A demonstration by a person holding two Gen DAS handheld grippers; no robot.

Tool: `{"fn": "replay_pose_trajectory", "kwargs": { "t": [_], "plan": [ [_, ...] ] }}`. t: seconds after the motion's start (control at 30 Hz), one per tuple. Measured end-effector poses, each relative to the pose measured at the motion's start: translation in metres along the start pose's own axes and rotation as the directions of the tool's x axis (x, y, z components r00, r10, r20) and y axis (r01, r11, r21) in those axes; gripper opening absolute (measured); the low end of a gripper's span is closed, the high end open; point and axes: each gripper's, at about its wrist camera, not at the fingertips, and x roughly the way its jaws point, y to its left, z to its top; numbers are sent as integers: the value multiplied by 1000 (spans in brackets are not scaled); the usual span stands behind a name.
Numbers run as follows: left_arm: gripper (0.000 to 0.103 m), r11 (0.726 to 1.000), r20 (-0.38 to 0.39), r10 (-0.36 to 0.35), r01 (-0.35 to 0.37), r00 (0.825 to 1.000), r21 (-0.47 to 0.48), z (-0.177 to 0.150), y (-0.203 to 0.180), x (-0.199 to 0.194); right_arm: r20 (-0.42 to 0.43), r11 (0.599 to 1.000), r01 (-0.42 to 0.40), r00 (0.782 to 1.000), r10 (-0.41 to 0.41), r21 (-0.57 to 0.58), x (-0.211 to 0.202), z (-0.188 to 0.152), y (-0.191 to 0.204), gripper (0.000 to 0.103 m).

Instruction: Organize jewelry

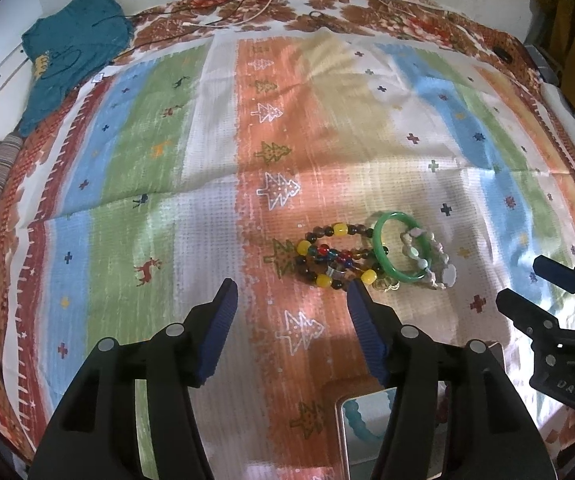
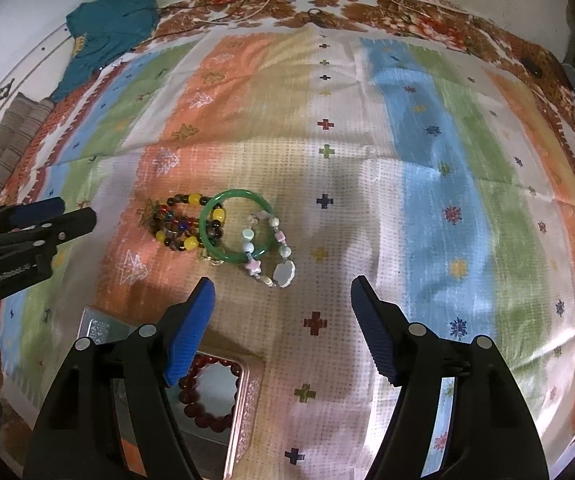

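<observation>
- The left gripper [image 1: 291,292] hovers over the striped cloth [image 1: 215,128] with its fingers wide apart and nothing between them; its right fingertip sits just beside the near edge of the jewelry pile.
- The right gripper [image 2: 281,288] is likewise spread and empty, hanging just short of the pile.
- The pile lies near the middle of the cloth: a yellow-and-dark bead bracelet [image 2: 185,222], a green bangle [image 2: 236,226] overlapping it, and a pale charm bracelet [image 2: 273,252] threaded through or lying across the bangle (which of the two I cannot tell).
- A tin [image 2: 243,404] sits close to the camera, below the pile, with a red bead bracelet [image 2: 207,390] already lying inside.
- My reading: sorting is partly done, one piece boxed and three or so left loose, and the step in hand is choosing the next piece to lift.
- The next move likely calls for one gripper to drop onto a free edge, close on a single strand, and lift it clear.
- Risk: the pieces overlap, so lifting one may drag another; the other gripper could pin the rest.
</observation>
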Motion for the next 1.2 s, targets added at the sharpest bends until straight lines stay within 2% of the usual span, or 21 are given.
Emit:
{"fn": "replay_pose_trajectory", "kwargs": {
  "t": [0.53, 1.2],
  "plan": [
    [58, 1000, -54, 11, -11, 999, -4, 12, 2, 31, -47, 1000, 4, 999, -4, -4, 27, 11, -4, 70],
    [58, 1000, -105, -14, 11, 994, -22, 30, -1, 69, -129, 1000, 0, 992, -1, -5, 69, 21, -10, 70]
  ]
}}
